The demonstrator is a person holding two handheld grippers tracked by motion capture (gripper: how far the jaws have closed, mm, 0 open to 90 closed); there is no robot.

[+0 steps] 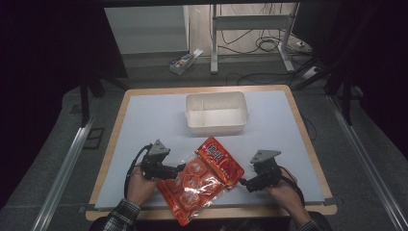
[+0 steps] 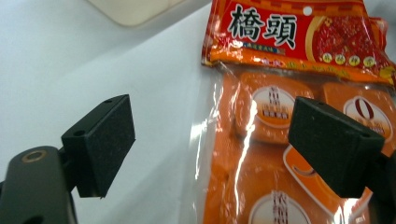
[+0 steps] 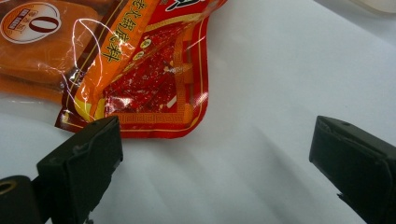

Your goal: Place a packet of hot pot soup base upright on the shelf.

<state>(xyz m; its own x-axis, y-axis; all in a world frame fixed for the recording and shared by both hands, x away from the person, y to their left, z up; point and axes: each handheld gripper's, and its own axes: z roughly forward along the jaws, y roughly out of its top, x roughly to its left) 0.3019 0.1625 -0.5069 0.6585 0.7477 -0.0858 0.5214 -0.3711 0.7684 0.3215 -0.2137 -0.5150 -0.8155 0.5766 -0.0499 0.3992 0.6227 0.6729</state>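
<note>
The bag (image 1: 201, 184) lies slantwise between both wide-open grippers, the left gripper (image 1: 174, 171) already straddling its side edge, the right gripper (image 1: 243, 182) just beside its red corner.

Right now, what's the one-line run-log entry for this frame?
left gripper: open, straddling packet edge | right gripper: open, beside packet corner | red snack packet: flat on table | white bin: empty

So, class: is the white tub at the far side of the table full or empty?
Empty. The high view looks down into the white tub and shows bare walls and floor; the snack bag lies outside it on the table.
</note>
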